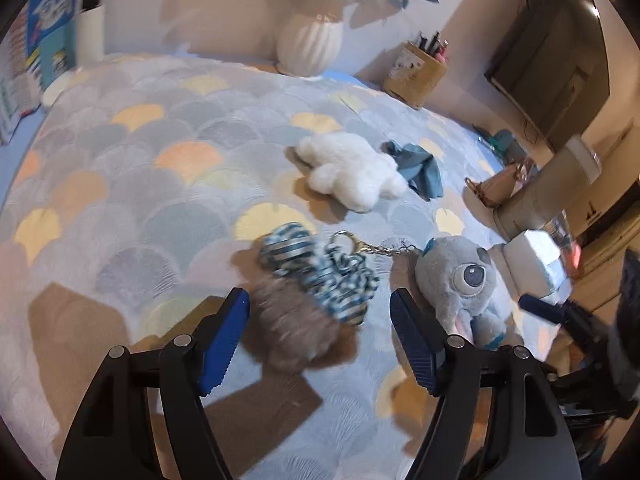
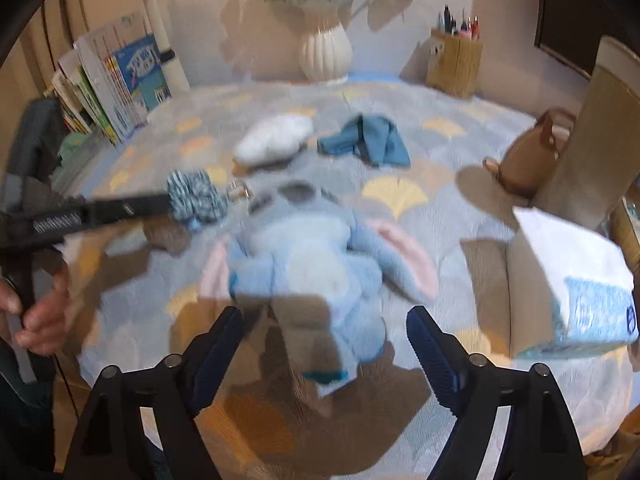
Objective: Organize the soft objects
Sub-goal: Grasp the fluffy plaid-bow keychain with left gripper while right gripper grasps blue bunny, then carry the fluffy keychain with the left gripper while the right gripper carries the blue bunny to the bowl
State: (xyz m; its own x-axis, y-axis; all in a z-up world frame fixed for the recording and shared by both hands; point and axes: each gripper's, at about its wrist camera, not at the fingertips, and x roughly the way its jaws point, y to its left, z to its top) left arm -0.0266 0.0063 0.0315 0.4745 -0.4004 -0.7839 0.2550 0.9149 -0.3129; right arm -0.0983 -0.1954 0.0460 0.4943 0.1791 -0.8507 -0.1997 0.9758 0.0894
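A brown furry keychain toy (image 1: pixel 298 322) with a blue-and-white striped bow (image 1: pixel 320 268) lies on the scalloped blanket (image 1: pixel 140 168) between my open left gripper's (image 1: pixel 320 312) fingers. A blue plush with pink ears (image 2: pixel 316 264) lies just ahead of my open right gripper (image 2: pixel 324 330); it also shows in the left wrist view (image 1: pixel 460 280). A white fluffy plush (image 1: pixel 352 172) and a crumpled blue cloth (image 1: pixel 418 166) lie farther back. The left gripper's arm (image 2: pixel 100 210) reaches to the striped bow (image 2: pixel 196 196) in the right wrist view.
A white ribbed vase (image 2: pixel 325 54) and a pen holder (image 2: pixel 454 60) stand at the back. Books (image 2: pixel 116 80) lean at the left. A brown pouch (image 2: pixel 528 160), a tall beige container (image 2: pixel 600 132) and a tissue pack (image 2: pixel 576 284) stand at the right.
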